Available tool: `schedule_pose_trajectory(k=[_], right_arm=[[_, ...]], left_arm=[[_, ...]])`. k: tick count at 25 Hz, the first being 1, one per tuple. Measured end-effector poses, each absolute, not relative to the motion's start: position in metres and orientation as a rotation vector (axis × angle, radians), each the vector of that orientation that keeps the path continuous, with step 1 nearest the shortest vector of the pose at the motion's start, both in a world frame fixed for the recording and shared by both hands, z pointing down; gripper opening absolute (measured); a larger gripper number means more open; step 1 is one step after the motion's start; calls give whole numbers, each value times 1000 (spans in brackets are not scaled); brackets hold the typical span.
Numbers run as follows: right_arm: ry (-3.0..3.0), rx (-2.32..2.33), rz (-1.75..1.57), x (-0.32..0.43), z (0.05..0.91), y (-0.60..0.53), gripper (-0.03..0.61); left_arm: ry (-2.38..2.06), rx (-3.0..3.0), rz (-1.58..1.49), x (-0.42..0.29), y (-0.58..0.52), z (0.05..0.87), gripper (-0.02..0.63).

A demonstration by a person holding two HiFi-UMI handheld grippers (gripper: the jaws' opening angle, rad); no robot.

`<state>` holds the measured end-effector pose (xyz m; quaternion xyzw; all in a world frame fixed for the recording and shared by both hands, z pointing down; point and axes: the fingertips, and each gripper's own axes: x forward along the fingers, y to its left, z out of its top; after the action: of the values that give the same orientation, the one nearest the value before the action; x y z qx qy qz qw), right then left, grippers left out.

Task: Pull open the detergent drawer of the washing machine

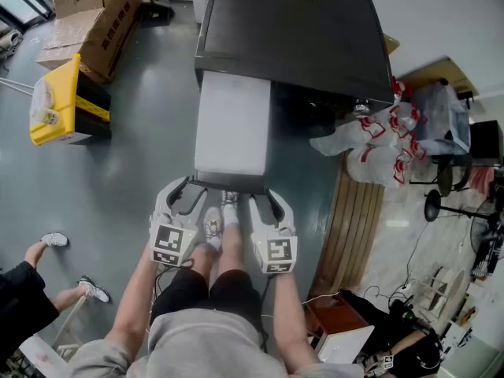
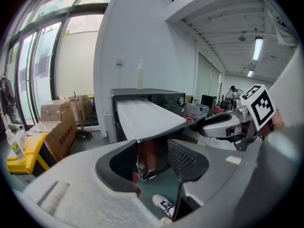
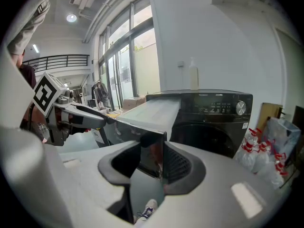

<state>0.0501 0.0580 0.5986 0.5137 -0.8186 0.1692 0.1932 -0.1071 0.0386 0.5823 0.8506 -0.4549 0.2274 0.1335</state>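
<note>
The detergent drawer (image 1: 232,120) stands far out of the black washing machine (image 1: 299,38), a long pale slab reaching toward the person, its dark glossy front panel just ahead of the person's shoes (image 1: 221,220). The left gripper (image 1: 189,191) has its jaws closed on the panel's left corner and the right gripper (image 1: 264,199) has its jaws closed on the right corner; in each gripper view the panel fills the narrow gap between the pads. The task looks close to done, so the main danger is probably overpull: more draw could hit the stop or lift the drawer off its runners, and its weight would then hang from two corner grips on a slick face. An uneven pull between the two sides could twist the drawer and jam it. Room behind is tight, with the person's legs directly under the panel. To the left the grey floor lies open as far as the yellow container (image 1: 67,101); to the right, bags of bottles (image 1: 378,140) sit near the machine, leaving less room for swing.
</note>
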Motion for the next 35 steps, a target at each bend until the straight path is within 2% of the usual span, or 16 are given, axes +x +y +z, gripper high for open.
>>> schedule_pose_trajectory(k=[10, 12, 14, 25, 35], right_arm=[[-2294, 1466, 475, 52, 599, 59, 161], [-2308, 1503, 510, 58, 597, 58, 207], [-2330, 1520, 530, 62, 592, 56, 221], [-2338, 1531, 408, 70, 547, 49, 221], [-2344, 1655, 240, 86, 467, 30, 202]], left_arm=[[-1357, 2477, 688, -108, 39, 580, 214], [-1370, 2474, 666, -107, 40, 576, 233], [-1366, 2465, 627, -108, 40, 571, 253], [-1470, 2492, 573, -120, 27, 521, 252], [-1555, 2557, 492, -126, 14, 446, 233]])
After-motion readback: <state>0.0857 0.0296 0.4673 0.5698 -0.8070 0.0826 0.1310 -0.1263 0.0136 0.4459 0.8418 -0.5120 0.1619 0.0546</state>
